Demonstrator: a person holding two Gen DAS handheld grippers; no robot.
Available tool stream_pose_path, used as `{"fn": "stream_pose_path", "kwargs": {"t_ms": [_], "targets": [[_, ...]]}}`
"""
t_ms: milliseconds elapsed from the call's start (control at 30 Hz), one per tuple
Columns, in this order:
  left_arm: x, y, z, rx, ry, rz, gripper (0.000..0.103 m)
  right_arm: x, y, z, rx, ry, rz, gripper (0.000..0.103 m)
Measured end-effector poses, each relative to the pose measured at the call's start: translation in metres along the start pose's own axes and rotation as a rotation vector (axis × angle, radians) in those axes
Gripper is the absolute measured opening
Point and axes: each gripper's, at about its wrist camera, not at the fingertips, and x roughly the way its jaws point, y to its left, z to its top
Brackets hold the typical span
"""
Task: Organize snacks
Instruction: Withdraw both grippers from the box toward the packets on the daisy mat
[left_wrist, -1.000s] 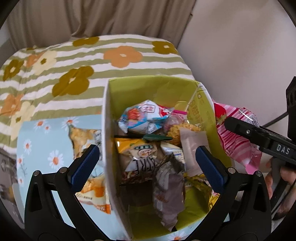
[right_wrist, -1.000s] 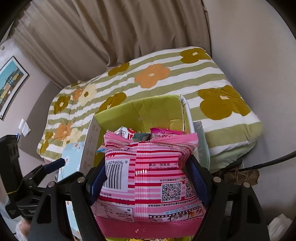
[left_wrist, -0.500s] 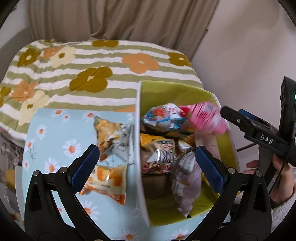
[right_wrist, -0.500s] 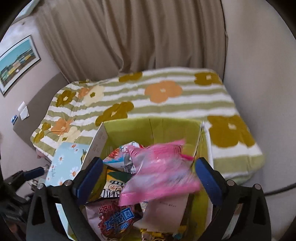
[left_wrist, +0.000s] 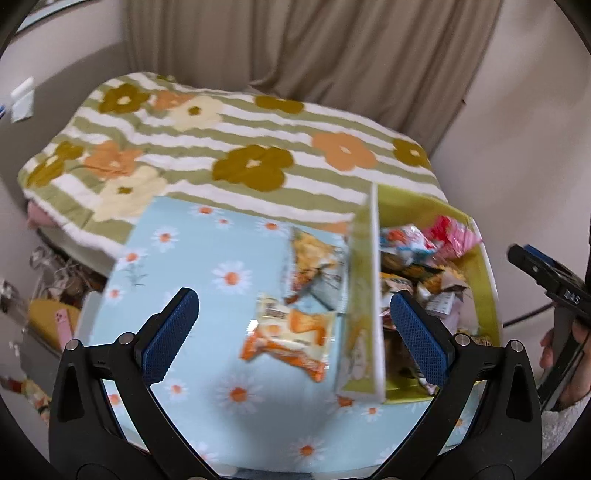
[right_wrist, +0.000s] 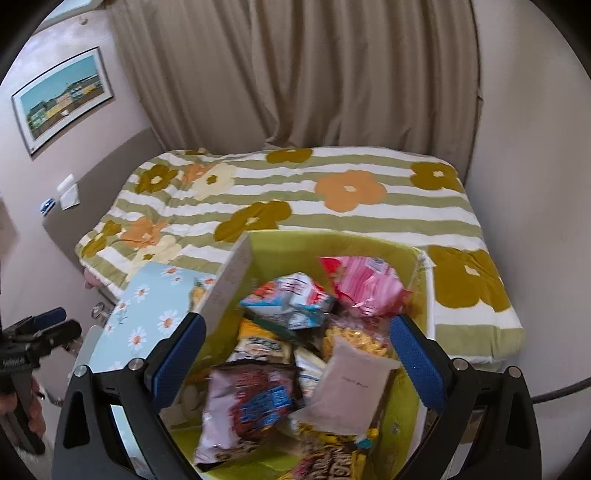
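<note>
1. Your left gripper (left_wrist: 294, 319) is spread wide and empty, hovering above the daisy-print tabletop (left_wrist: 207, 266).
2. Between its fingers lies an orange-and-white snack packet (left_wrist: 291, 334), flat on the tabletop and just beside the left wall of the green box (left_wrist: 364, 295). A second orange packet (left_wrist: 314, 264) lies just beyond it, also against that wall; the view is blurred, so you cannot tell from it whether the two packets overlap.
3. Your right gripper (right_wrist: 297, 343) is likewise spread wide, holding nothing, poised over the open box (right_wrist: 417, 273).
4. Nearest in the box are a dark purple bag (right_wrist: 247, 402) and a pale mauve pouch (right_wrist: 351, 391), the pouch resting partly on the bag's right edge.
5. Farther in sit a yellow packet (right_wrist: 258, 341), a clear bag of yellow crisps (right_wrist: 354, 338) and a blue-and-white bag (right_wrist: 291, 301).
6. The pink striped bag (right_wrist: 364, 284) lies at the box's far right, on top of the other snacks.
7. Beyond the tabletop stands the bed with its flowered striped cover (right_wrist: 295, 195), then the beige curtain (right_wrist: 295, 74).
</note>
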Motion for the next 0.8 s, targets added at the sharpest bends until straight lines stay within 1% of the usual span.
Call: {"fn": "stream_pose_path", "kwargs": {"t_ms": [67, 200, 333, 500, 600, 800], "targets": [[-0.010, 0.017, 0.003, -0.022, -0.019, 0.011, 0.103, -0.006, 0.014, 0.003, -0.022, -0.009, 0.008, 0.100], [-0.018, 0.043, 0.008, -0.042, -0.030, 0.004, 0.103, -0.010, 0.042, 0.001, -0.055, -0.005, 0.043, 0.100], [-0.018, 0.063, 0.012, -0.032, -0.023, -0.018, 0.103, -0.004, 0.071, -0.001, -0.073, 0.000, 0.026, 0.100], [-0.010, 0.087, 0.019, 0.008, 0.021, -0.046, 0.103, 0.013, 0.109, -0.006, -0.036, 0.026, 0.045, 0.100], [-0.004, 0.104, 0.024, 0.037, 0.044, -0.062, 0.103, 0.023, 0.133, -0.012, -0.024, 0.041, 0.028, 0.100], [0.014, 0.133, 0.043, 0.090, 0.087, -0.137, 0.103, 0.045, 0.173, -0.027, 0.049, 0.072, -0.019, 0.100]]}}
